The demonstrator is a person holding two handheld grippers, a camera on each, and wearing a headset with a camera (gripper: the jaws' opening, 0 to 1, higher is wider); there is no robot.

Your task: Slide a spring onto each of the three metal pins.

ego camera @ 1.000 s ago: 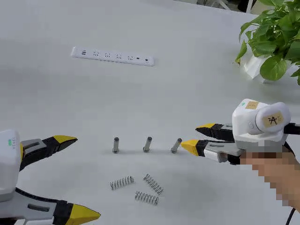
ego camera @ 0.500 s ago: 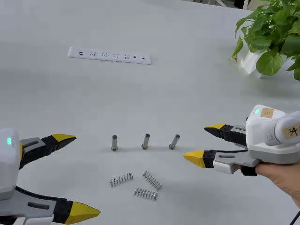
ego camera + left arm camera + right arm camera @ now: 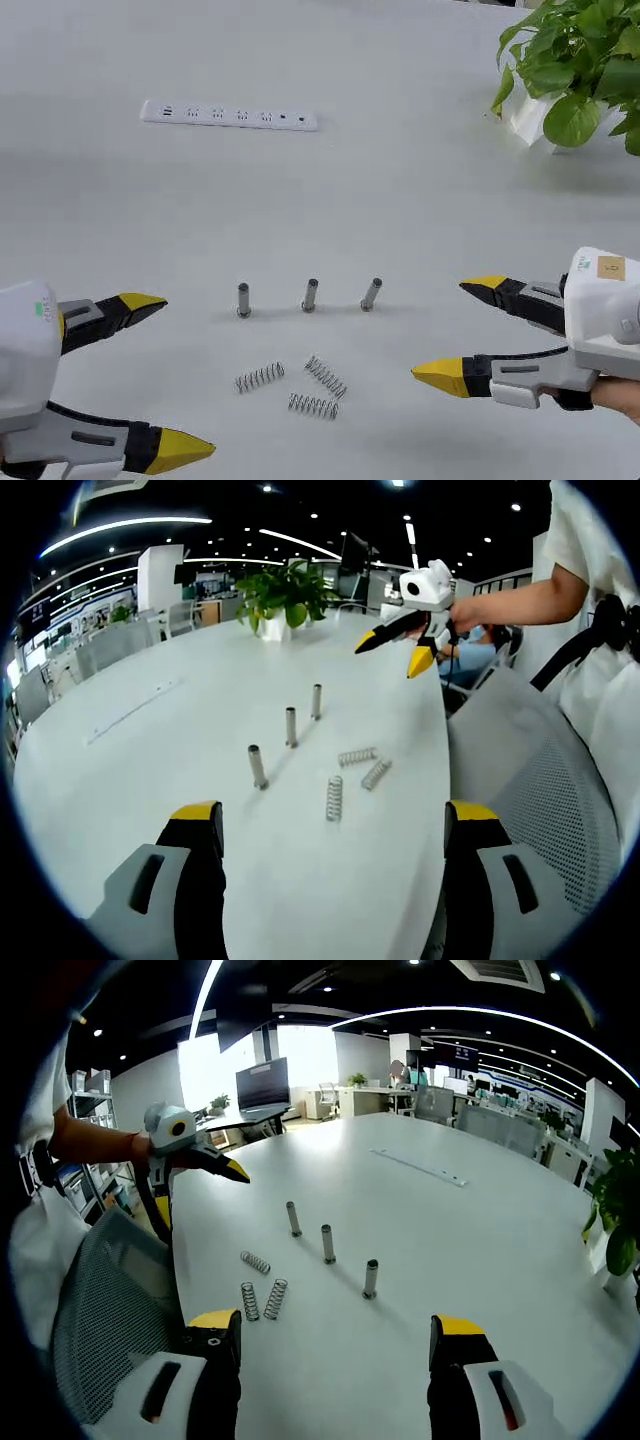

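Three short metal pins stand upright in a row on the white table: left pin (image 3: 243,299), middle pin (image 3: 310,294), right pin (image 3: 371,293). All three are bare. Just in front of them lie three small springs (image 3: 260,377) (image 3: 325,377) (image 3: 313,405), loose and flat. My left gripper (image 3: 178,375) is open at the near left, clear of the pins. To the right of the row my right gripper (image 3: 445,330) is open and holds nothing. The right gripper view shows the pins (image 3: 327,1243) and springs (image 3: 255,1261) ahead of its jaws.
A white power strip (image 3: 228,116) lies at the far side of the table. A leafy plant (image 3: 575,60) in a white pot stands at the far right. A grey mesh chair (image 3: 530,780) sits at the table's near edge.
My right gripper has drawn back from the right pin toward the near right, and its jaws have spread wider. The left gripper, pins and springs have stayed put.
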